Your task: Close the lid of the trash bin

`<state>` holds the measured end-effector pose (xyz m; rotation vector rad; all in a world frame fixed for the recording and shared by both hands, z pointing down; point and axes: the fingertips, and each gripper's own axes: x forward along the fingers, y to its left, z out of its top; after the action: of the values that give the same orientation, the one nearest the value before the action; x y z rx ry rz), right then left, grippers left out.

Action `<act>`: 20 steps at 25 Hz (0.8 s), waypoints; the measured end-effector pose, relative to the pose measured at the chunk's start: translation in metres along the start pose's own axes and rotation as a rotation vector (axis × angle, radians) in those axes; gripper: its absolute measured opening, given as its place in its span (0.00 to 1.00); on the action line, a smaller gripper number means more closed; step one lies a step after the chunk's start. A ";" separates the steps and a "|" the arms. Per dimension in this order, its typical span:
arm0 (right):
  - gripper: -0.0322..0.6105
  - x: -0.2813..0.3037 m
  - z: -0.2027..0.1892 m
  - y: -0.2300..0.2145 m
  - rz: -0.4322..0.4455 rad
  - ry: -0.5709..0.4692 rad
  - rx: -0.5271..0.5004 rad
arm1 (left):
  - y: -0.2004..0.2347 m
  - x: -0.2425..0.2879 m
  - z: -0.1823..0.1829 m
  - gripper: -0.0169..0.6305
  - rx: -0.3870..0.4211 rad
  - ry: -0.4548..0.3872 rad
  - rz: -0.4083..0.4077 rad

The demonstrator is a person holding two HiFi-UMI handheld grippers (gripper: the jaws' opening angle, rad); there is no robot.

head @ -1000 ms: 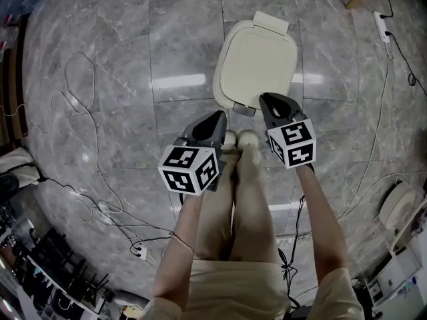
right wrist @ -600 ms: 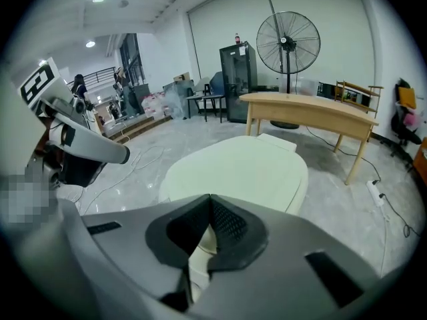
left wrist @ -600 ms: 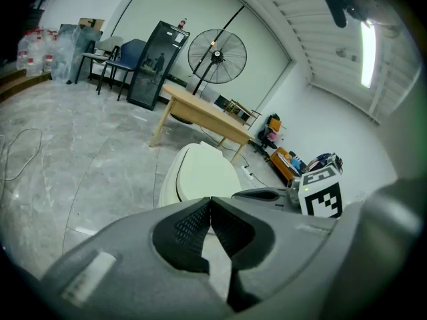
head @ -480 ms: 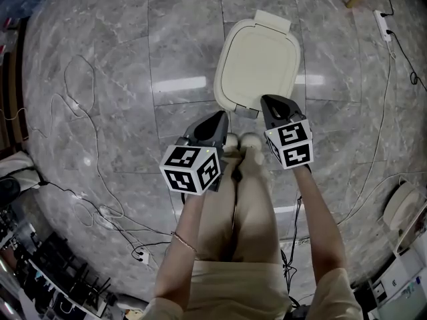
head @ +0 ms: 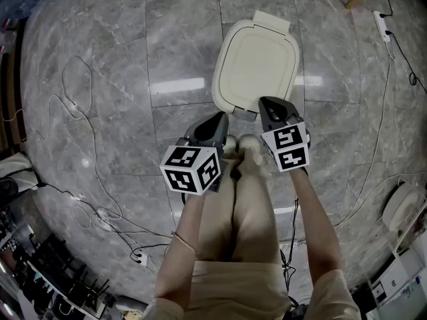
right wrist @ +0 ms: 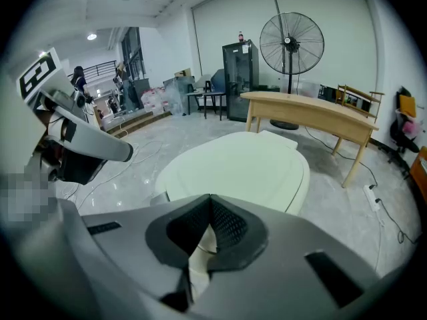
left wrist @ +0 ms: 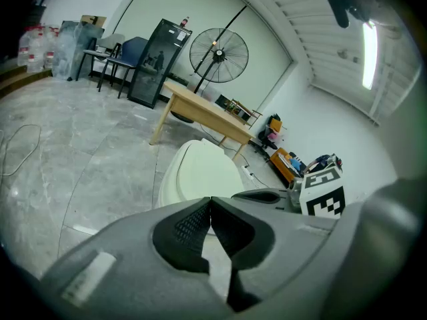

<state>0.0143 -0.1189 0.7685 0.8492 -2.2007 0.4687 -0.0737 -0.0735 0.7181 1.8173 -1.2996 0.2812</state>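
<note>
The cream trash bin [head: 257, 62] stands on the grey marble floor with its lid [right wrist: 240, 169] lying flat on top, its hinge on the far side. A small grey tab [head: 245, 111] juts from the near edge. My right gripper [head: 270, 102] hangs just above that near right edge, shut, with nothing between its pads [right wrist: 211, 197]. My left gripper [head: 220, 117] is a little nearer me, left of the tab and off the bin, also shut and empty [left wrist: 211, 199]. In the left gripper view the lid [left wrist: 200, 179] lies beyond the jaws and the right gripper [left wrist: 267, 196] is alongside.
My legs and pale shoes [head: 240, 141] stand right below the bin's near edge. Thin cables [head: 87, 179] loop over the floor at left and a cord with a power strip [head: 383, 27] runs at right. A wooden table [right wrist: 313, 115] and a large fan [right wrist: 291, 45] stand behind the bin.
The right gripper has rolled slightly and its tip has drifted a little left over the bin's near edge. The left gripper and the lid stay as they were.
</note>
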 end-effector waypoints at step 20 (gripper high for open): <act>0.06 -0.053 0.037 0.005 0.019 -0.052 0.051 | -0.033 -0.029 0.041 0.06 0.010 -0.025 -0.005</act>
<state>0.0205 -0.1131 0.7038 0.8776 -2.2544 0.5198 -0.0697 -0.0816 0.6590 1.8382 -1.3128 0.2634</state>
